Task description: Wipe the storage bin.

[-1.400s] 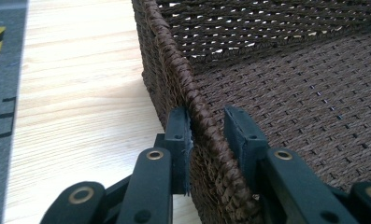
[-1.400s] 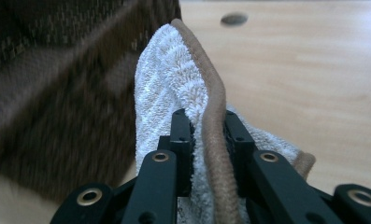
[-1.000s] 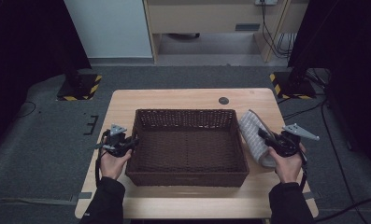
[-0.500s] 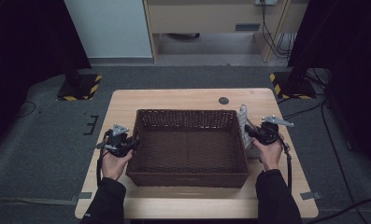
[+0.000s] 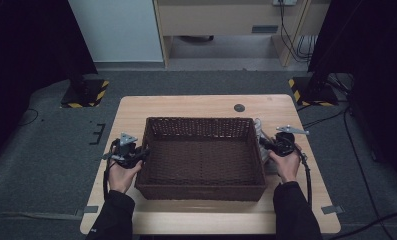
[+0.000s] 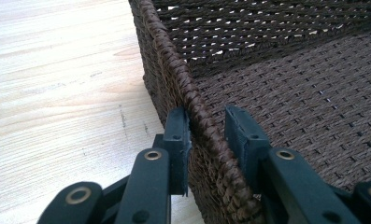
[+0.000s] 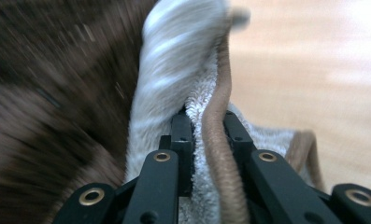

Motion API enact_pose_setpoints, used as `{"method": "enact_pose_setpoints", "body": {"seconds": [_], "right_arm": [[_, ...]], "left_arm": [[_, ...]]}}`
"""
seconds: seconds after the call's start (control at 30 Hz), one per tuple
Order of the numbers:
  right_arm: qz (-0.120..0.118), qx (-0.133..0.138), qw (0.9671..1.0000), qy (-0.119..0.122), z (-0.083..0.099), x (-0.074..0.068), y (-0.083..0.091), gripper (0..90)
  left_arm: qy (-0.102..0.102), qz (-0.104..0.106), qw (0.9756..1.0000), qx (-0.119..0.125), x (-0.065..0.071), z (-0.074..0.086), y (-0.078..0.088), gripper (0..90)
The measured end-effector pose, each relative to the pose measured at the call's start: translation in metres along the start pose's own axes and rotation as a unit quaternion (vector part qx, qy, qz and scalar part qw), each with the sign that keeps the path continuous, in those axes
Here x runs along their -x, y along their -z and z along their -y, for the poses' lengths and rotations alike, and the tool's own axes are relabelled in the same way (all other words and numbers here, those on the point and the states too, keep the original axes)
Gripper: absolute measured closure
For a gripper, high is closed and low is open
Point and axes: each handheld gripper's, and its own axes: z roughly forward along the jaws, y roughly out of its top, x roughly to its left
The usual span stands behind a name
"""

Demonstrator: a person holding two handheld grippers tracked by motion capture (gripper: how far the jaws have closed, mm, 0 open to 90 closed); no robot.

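A brown wicker basket (image 5: 201,120) stands in the middle of the wooden table (image 5: 186,105). My left gripper (image 5: 141,155) is at its left wall. In the left gripper view the jaws (image 6: 206,126) straddle the braided rim (image 6: 174,70) and are closed on it. My right gripper (image 5: 262,142) is by the basket's right wall, shut on a grey-white towel (image 5: 260,129). The right gripper view is blurred; there the gripper (image 7: 209,121) pinches the towel (image 7: 174,56) at its brown edging (image 7: 216,126), and the towel rises beside the basket (image 7: 57,93).
A small dark round disc (image 5: 239,107) lies on the table behind the basket. Bare wood runs along the table's front edge and far side. Two stand bases with yellow-black stripes (image 5: 86,95) (image 5: 311,90) sit on the grey floor beyond.
My right gripper has moved left and away from me with the towel, which went from lying flat right of the basket to bunched up against its right wall. The left gripper has stayed put.
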Motion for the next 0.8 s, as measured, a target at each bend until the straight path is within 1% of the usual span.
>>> {"method": "enact_pose_setpoints", "body": {"seconds": [0.07, 0.13, 0.17, 0.2, 0.23, 0.27, 0.3, 0.33, 0.43, 0.53, 0.57, 0.67, 0.7, 0.8], "right_arm": [[-0.010, 0.044, 0.9989, -0.012, -0.009, 0.002, 0.014, 79.3], [-0.021, 0.085, 0.9960, -0.017, -0.019, 0.001, 0.025, 79.3], [-0.025, 0.100, 0.9945, -0.016, -0.024, 0.000, 0.029, 79.3], [-0.029, 0.106, 0.9938, -0.013, -0.027, -0.002, 0.030, 79.3], [-0.028, 0.100, 0.9946, -0.006, -0.030, -0.004, 0.029, 79.2], [-0.020, 0.089, 0.9959, 0.007, -0.031, -0.006, 0.025, 79.2], [-0.015, 0.079, 0.9967, 0.013, -0.031, -0.007, 0.021, 79.2], [-0.014, 0.071, 0.9973, 0.012, -0.029, -0.008, 0.016, 79.2], [-0.004, 0.039, 0.9990, 0.019, -0.021, -0.007, -0.001, 79.2], [0.001, 0.017, 0.9998, 0.011, -0.012, -0.002, -0.013, 79.3], [0.003, 0.008, 0.9999, 0.009, -0.008, -0.001, -0.017, 79.3], [0.013, -0.031, 0.9991, 0.027, 0.001, 0.001, -0.027, 79.3], [0.015, -0.040, 0.9987, 0.028, 0.004, 0.001, -0.030, 79.3], [0.016, -0.053, 0.9983, 0.020, 0.011, 0.005, -0.032, 79.1]], "left_arm": [[0.000, 0.000, 1.0000, 0.000, 0.000, 0.000, 0.000, 69.4], [-0.001, -0.001, 1.0000, 0.000, 0.000, 0.000, 0.000, 69.5], [-0.001, -0.002, 1.0000, 0.000, 0.001, 0.000, 0.000, 69.5], [-0.001, -0.002, 1.0000, -0.001, 0.001, 0.000, 0.000, 69.5], [-0.001, -0.002, 1.0000, -0.001, 0.001, 0.000, 0.000, 69.5], [-0.001, -0.001, 1.0000, 0.001, 0.001, 0.000, 0.000, 69.5], [0.000, -0.001, 1.0000, 0.001, 0.001, 0.000, 0.000, 69.5], [0.000, -0.001, 1.0000, 0.001, 0.000, 0.000, 0.000, 69.4], [0.000, 0.000, 1.0000, 0.001, 0.000, 0.000, 0.000, 69.4], [0.000, 0.001, 1.0000, 0.001, 0.000, 0.000, 0.000, 69.2], [0.000, 0.001, 1.0000, 0.001, 0.000, 0.000, 0.000, 69.3], [-0.001, 0.000, 1.0000, 0.001, 0.000, 0.000, 0.000, 69.3], [-0.001, 0.000, 1.0000, 0.001, 0.000, 0.000, 0.000, 69.3], [0.000, 0.001, 1.0000, 0.000, 0.000, 0.000, 0.000, 69.3]]}}
